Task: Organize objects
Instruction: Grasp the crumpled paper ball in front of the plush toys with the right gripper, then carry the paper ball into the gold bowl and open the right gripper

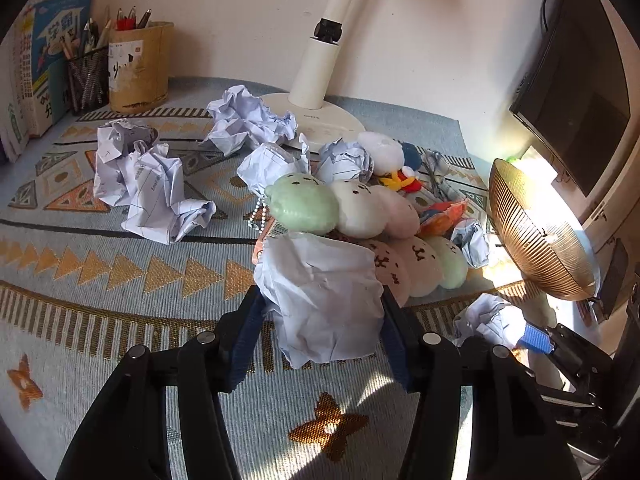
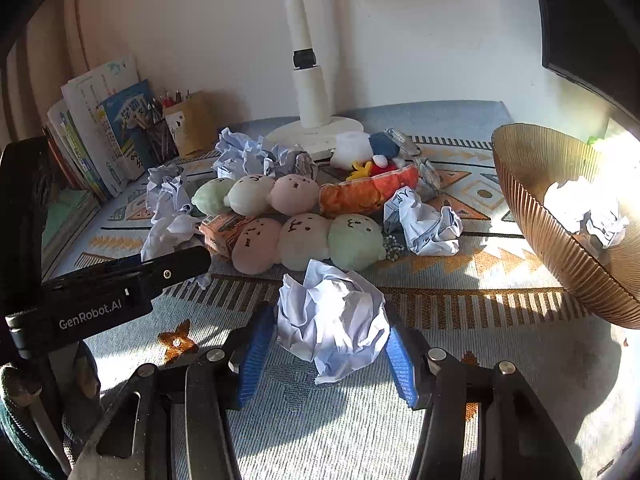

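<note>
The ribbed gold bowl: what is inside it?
Inside the gold bowl, the right wrist view shows one crumpled paper ball. The near wall hides the bowl's bottom, so anything lying lower cannot be seen.

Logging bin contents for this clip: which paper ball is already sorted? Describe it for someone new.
Start at the ribbed gold bowl on the right of the patterned cloth. One crumpled white paper ball lies inside it. It is the only ball in the bowl.
</note>
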The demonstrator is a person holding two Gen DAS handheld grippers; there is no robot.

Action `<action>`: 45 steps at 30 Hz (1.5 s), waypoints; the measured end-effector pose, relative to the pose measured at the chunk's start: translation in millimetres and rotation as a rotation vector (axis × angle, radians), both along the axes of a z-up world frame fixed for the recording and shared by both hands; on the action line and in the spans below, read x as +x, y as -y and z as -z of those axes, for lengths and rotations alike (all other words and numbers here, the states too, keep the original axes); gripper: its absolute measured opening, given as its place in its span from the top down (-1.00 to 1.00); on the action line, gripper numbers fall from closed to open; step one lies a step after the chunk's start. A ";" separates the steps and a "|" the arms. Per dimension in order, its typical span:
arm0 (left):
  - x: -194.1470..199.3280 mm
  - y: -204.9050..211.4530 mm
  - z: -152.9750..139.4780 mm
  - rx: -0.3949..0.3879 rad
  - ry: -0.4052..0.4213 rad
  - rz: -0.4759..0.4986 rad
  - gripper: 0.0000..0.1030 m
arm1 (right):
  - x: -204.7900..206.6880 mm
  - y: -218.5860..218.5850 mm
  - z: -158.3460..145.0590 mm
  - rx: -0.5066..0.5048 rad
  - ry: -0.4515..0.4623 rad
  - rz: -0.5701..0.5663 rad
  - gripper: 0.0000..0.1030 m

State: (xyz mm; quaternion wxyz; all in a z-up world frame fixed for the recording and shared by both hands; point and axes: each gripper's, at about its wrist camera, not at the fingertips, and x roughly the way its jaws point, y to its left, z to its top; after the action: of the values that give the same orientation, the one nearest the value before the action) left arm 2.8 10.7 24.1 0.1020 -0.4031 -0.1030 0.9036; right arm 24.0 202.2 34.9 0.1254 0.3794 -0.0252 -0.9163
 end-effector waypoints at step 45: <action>46.6 -40.3 -5.0 -0.029 -0.097 0.121 -0.10 | -8.1 -14.0 17.8 0.069 0.099 0.011 0.04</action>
State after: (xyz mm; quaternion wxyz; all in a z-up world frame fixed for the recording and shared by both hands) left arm 49.4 51.0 29.1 0.1555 -0.3656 -0.0601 0.9157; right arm 15.9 216.3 17.1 0.1056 0.4283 -0.0017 -0.8974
